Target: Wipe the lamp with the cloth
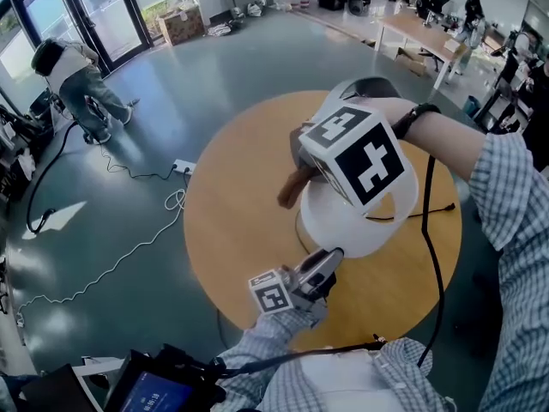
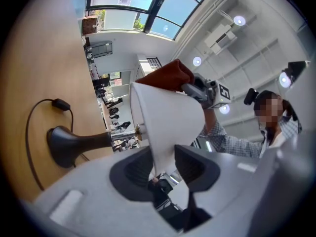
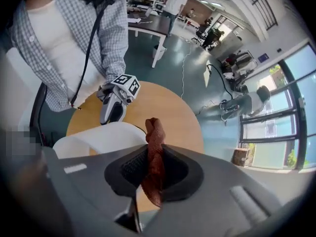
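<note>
Clamping the thin rim of the white cone-shaped shade (image 2: 165, 117) of the one table lamp (image 2: 98, 141), my left tool (image 2: 165, 164) has a jaw pressed on each side of the edge. My right tool (image 3: 153, 169) is clenched on the one rust-brown textured cloth (image 3: 154, 142), which stands up in a twisted fold between its jaws. The cloth's lower end is cut off behind the tool's body.

In the left gripper view the cloth lies on the far rim of the shade, opposite my left tool. The lamp has one shade, one short metal stem and one dark flared base (image 2: 61, 144), which stands on the round wooden tabletop (image 1: 227, 221). One black cord (image 2: 30, 132) with a small inline switch runs from the base across the wood.

In the head view the right tool's black-and-white marker cube (image 1: 364, 153) covers much of the shade, and the base and stem are hidden beneath it. Out on the grey floor (image 1: 214, 67) lie one white power strip (image 1: 183, 167) and loose cables. One person (image 1: 73, 71) bends by the glass doors. Figures farther off are too small to count.
</note>
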